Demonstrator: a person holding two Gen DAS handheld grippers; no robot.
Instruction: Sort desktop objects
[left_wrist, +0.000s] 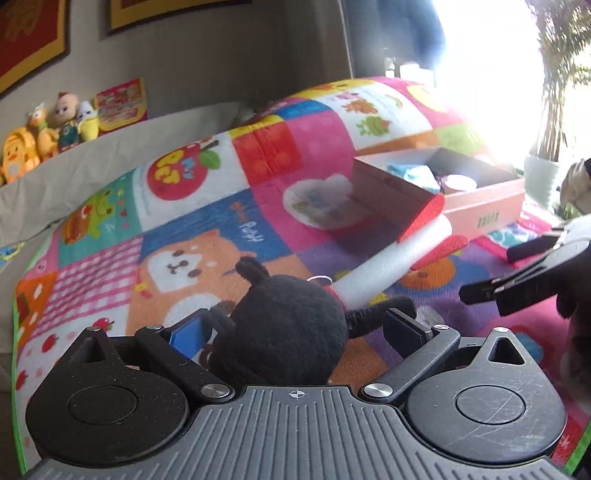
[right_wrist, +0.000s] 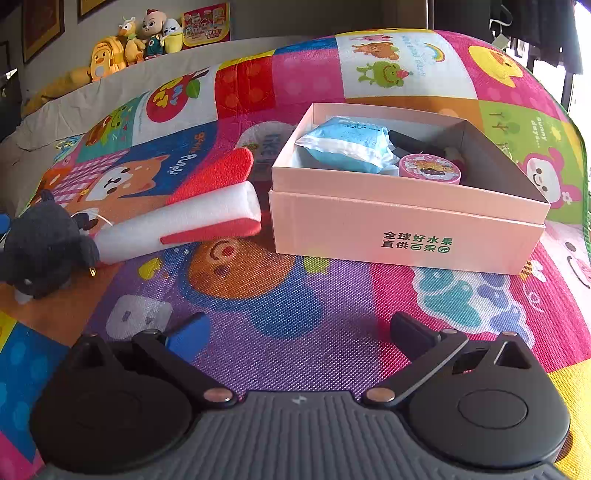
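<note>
Tongs gape — left tongs (left_wrist: 295, 325) straddle black plush (left_wrist: 284, 328) (unpinched), right tongs (right_wrist: 299, 332) empty.

Grey wall (left_wrist: 221, 48), glaring window (left_wrist: 487, 74)

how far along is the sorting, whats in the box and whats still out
Done: a blue packet and a pink tin lie in the pink box. In hand: the left gripper stands open around the black plush. Left: that plush and the red-and-white foam piece remain on the mat.
</note>
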